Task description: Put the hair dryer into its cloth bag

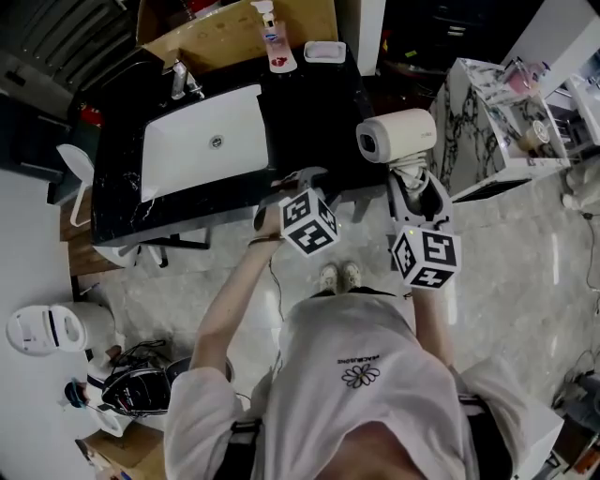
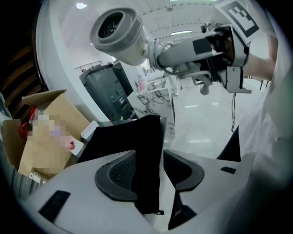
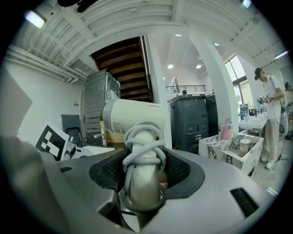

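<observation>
Counter (image 1: 122, 178): black top, the landmark for all places below; the largest thing in the head view.
Person (image 1: 366, 394): white shirt, standing at the counter's near edge, one gripper in each hand.
Sink (image 1: 204, 141): white basin set into the counter's left half, with the faucet (image 1: 183, 82) on the counter behind it.
Marbled stand (image 1: 487, 122): well apart from the counter, off its right end.
Hair dryer (image 3: 135, 121): pale body held in the air just past the counter's right end, handle pointing towards the person, grey cord wound round the handle.
Right gripper (image 3: 145, 176): clamped on the cord-wrapped handle, just off the counter's right near corner.
Left gripper (image 2: 151, 171): over the counter's near edge, jaws standing apart and not pinching.
Cloth bag (image 2: 145, 137): black, hanging in the gap between the left gripper's jaws and lying against one pad, clear of the other.
Bottle (image 1: 269, 28): pump type, upright at the counter's far edge.
Dish (image 1: 324, 52): small, white, just right of the bottle, also on the counter's far edge.
</observation>
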